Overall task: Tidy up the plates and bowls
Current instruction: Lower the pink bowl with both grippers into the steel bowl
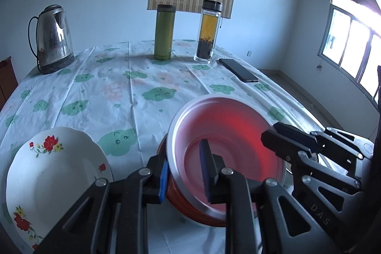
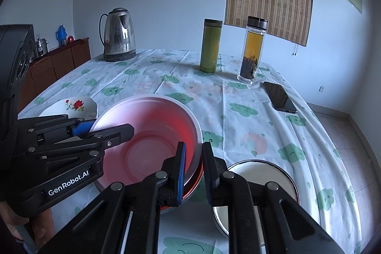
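Both grippers pointed forward and down over a table covered with a cloud-print cloth (image 1: 142, 77), and both had hold of the same red bowl (image 1: 228, 134), which was tilted, its open side turned toward the cameras, its low edge sitting inside a second red bowl (image 1: 181, 201) beneath it. The left gripper (image 1: 184, 173) came at the bowl's left rim with its jaws nearly together, one blue-padded finger outside the wall and the other inside, so the rim was pinched between them. The right gripper (image 2: 194, 173) did likewise at the opposite rim: its jaws stood only narrowly apart, with the bowl's silvery edge caught between the blue pad on the inside and the black finger outside. Seen from the right wrist, the left gripper lay almost level across the lower left of the view, and part of a hand (image 2: 26, 230) wrapped its handle at the bottom corner. A white plate with red flowers (image 1: 54, 175) lay on the cloth just left of the bowls, and a white enamel bowl with a dark rim (image 2: 262, 173) sat to their right, partly hidden behind the right gripper's linkage. Farther back stood a steel kettle (image 1: 53, 39), a green flask (image 1: 164, 32), a glass tea bottle (image 1: 208, 30) and a dark phone (image 1: 238, 69) lying flat.
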